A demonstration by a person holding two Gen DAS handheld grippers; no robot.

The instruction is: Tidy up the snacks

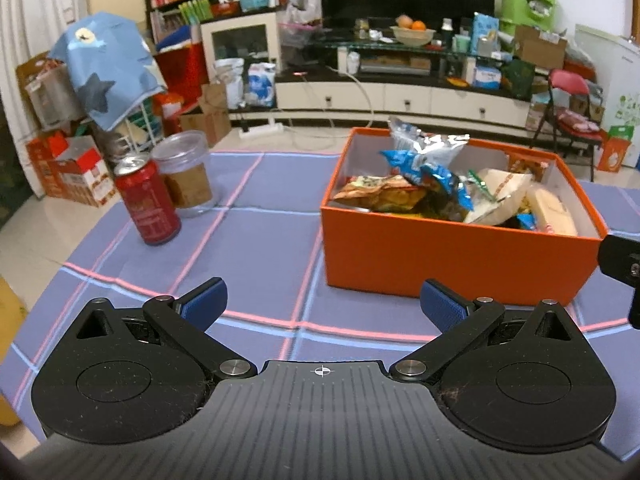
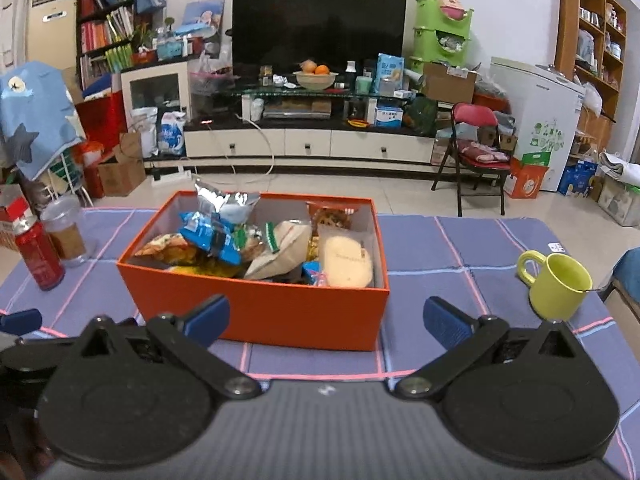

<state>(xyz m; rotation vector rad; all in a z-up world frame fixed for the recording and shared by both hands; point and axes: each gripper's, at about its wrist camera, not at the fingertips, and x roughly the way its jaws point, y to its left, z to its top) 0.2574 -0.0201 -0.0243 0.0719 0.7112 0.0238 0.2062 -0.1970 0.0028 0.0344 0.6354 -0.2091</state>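
Left wrist view: the left gripper has its two fingers spread, empty. On the counter stand one orange box of snacks, one red can, one clear jar.

Right wrist view: the right gripper, fingers spread and empty, faces that one box; one yellow-green mug stands right of it.

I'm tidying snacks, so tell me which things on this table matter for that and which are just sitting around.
For the job: orange box; snack packets piled inside it.

Just lying about: red soda can; clear plastic jar; yellow-green mug.
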